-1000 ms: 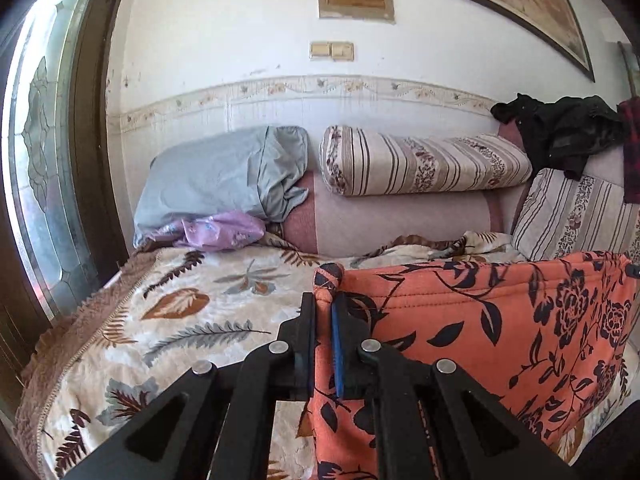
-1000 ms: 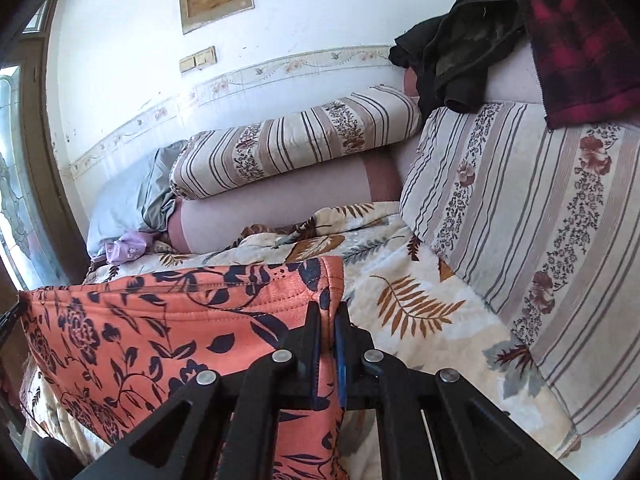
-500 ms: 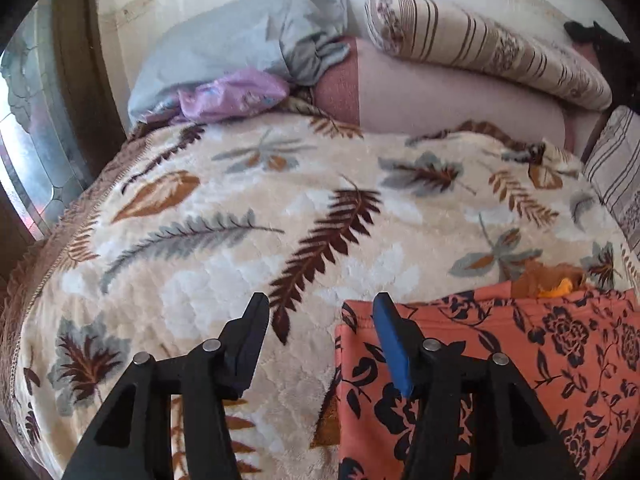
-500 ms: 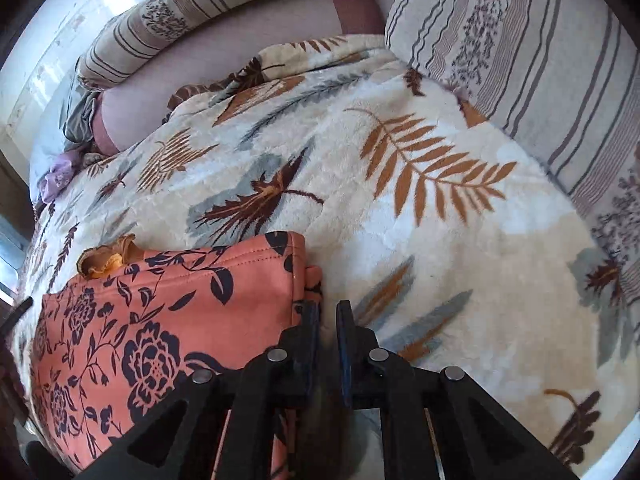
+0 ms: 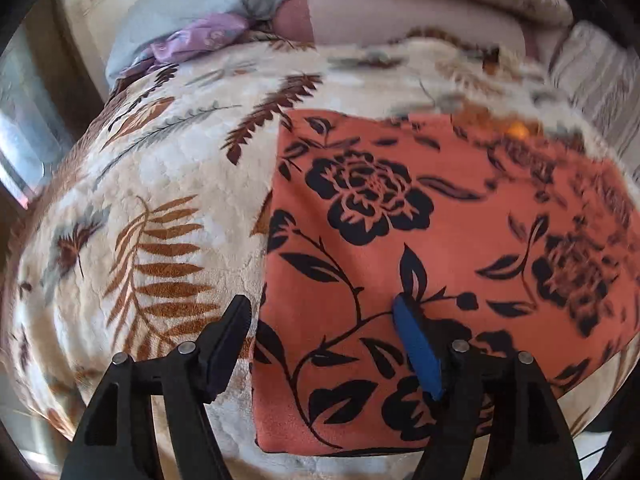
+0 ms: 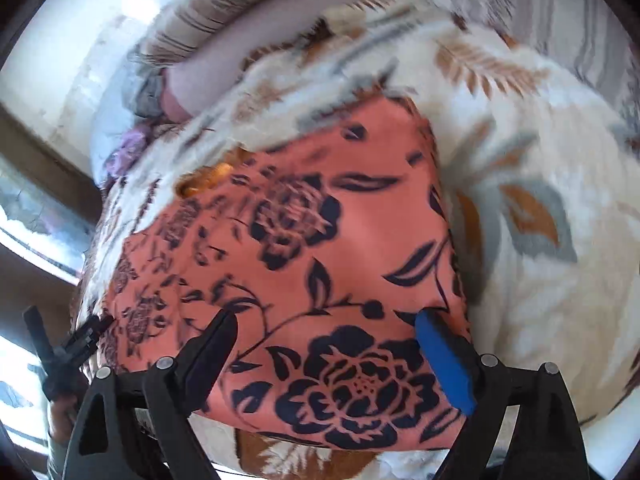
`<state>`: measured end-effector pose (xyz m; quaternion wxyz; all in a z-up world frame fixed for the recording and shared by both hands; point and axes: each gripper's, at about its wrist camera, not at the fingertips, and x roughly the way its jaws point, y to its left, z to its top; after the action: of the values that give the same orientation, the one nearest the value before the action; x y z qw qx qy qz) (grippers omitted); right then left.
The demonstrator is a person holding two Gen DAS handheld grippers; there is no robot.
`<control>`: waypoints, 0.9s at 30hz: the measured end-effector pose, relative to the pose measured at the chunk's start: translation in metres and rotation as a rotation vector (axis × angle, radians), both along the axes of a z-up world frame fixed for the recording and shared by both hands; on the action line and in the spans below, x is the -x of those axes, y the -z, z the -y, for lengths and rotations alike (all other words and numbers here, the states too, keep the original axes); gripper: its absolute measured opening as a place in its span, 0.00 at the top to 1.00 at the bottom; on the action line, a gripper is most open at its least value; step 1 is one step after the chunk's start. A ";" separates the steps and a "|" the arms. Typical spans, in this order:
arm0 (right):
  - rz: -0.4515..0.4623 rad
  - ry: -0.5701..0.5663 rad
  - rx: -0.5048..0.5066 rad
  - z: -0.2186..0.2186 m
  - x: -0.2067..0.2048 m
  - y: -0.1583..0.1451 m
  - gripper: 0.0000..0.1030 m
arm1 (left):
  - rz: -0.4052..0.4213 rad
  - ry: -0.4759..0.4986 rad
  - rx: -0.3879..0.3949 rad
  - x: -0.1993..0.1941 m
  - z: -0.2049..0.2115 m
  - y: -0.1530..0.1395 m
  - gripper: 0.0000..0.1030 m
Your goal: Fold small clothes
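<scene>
Orange floral garment (image 5: pixel 420 220) flat on leaf-print blanket (image 5: pixel 160 208), pillows (image 5: pixel 192 4) blurred behind, both hand-held grippers apart.

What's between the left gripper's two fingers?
In the left wrist view, the left gripper is open over the orange cloth's left edge: cloth and a strip of blanket lie between its fingers.
</scene>
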<state>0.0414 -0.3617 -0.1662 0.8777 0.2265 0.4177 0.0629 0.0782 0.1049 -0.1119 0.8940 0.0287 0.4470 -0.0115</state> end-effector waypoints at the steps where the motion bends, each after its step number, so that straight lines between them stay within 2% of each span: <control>1: -0.002 0.024 0.002 0.000 0.006 -0.009 0.11 | -0.008 -0.057 0.010 0.004 -0.008 -0.008 0.27; 2: 0.009 0.038 0.000 -0.001 0.013 -0.019 0.11 | -0.003 -0.097 0.009 0.008 -0.013 -0.017 0.27; 4: 0.099 0.022 -0.021 -0.005 0.032 -0.040 0.11 | 0.070 -0.123 0.037 0.024 -0.022 -0.035 0.27; 6: 0.136 -0.015 -0.026 -0.011 0.042 -0.045 0.11 | 0.098 -0.128 0.059 0.036 -0.025 -0.036 0.26; 8: 0.093 -0.047 -0.025 -0.016 0.040 -0.026 0.11 | 0.020 -0.110 0.021 0.033 -0.023 -0.015 0.25; 9: 0.020 -0.023 -0.029 -0.013 0.034 -0.006 0.11 | -0.051 -0.113 -0.016 0.028 -0.021 0.002 0.25; 10: -0.058 0.018 -0.049 -0.006 0.028 0.012 0.11 | -0.097 -0.119 -0.015 0.026 -0.023 0.012 0.25; 12: 0.004 0.055 -0.102 -0.001 0.035 0.010 0.11 | -0.052 -0.169 0.043 0.036 -0.031 0.002 0.25; 14: 0.075 0.050 -0.102 -0.005 0.043 -0.006 0.11 | 0.021 -0.200 0.051 0.046 -0.034 -0.015 0.25; 16: 0.163 0.027 -0.031 -0.013 0.050 -0.019 0.11 | 0.074 -0.191 0.039 0.051 -0.033 -0.025 0.25; 17: 0.183 0.013 0.012 -0.017 0.051 -0.022 0.11 | 0.057 -0.188 0.026 0.049 -0.032 -0.022 0.25; 18: 0.179 0.005 0.039 -0.018 0.051 -0.017 0.11 | 0.004 -0.198 -0.001 0.044 -0.033 -0.013 0.25; 19: 0.136 0.018 0.031 -0.015 0.047 -0.004 0.11 | -0.073 -0.233 -0.048 0.037 -0.036 -0.001 0.25; 20: 0.088 0.038 -0.010 -0.007 0.045 0.005 0.11 | -0.138 -0.264 -0.059 0.034 -0.042 0.011 0.24; 21: 0.069 0.048 -0.063 -0.002 0.044 0.012 0.11 | -0.132 -0.286 0.000 0.037 -0.050 0.012 0.24; 22: 0.091 0.052 -0.084 0.002 0.044 0.011 0.11 | -0.126 -0.324 0.031 0.040 -0.056 0.008 0.23; 24: 0.126 0.053 -0.095 0.008 0.049 0.006 0.11 | -0.096 -0.347 0.063 0.048 -0.059 -0.003 0.24; 27: 0.131 0.063 -0.115 0.012 0.053 0.006 0.11 | -0.046 -0.325 0.010 0.054 -0.053 -0.014 0.24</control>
<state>-0.0114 -0.3732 -0.1719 0.8902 0.2847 0.3479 0.0739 0.0245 0.1581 -0.0978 0.8737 -0.0488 0.4661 0.1304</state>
